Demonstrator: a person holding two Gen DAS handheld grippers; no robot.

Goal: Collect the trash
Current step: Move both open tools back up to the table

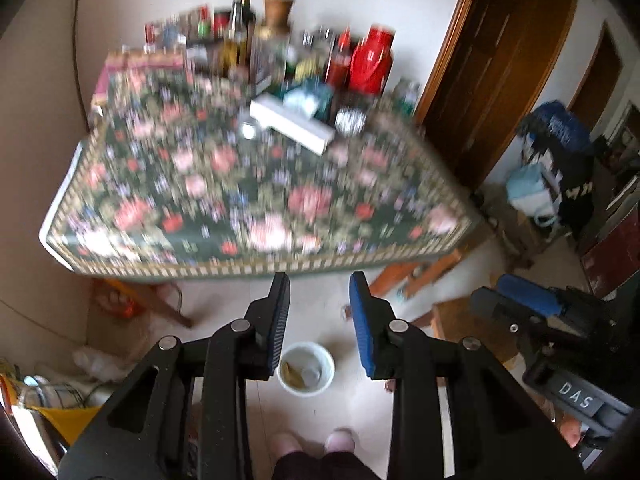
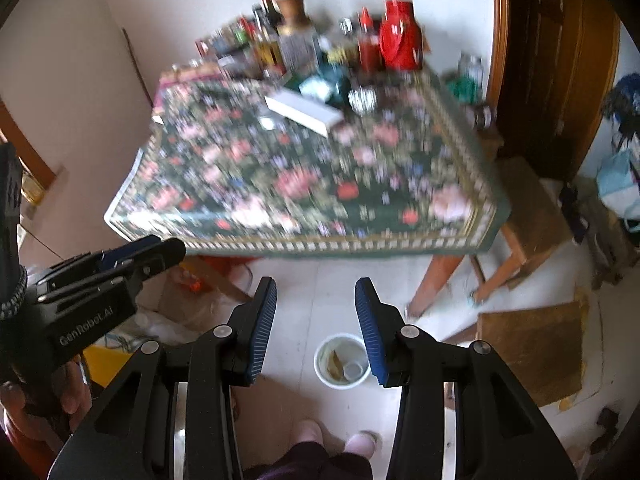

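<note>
A white bin stands on the pale floor below both grippers, with brown scraps and a small white cup inside. My left gripper hangs high above it, open, with nothing between its blue pads. My right gripper is beside it at about the same height, also open and empty. Each shows in the other's view, the right gripper at the right edge and the left gripper at the left. A long white box lies on the floral tablecloth.
Bottles, jars and a red jug crowd the table's far side. A wooden stool and flat cardboard sit to the right, with bags and clutter at the left under the table. The person's slippers are near the bin.
</note>
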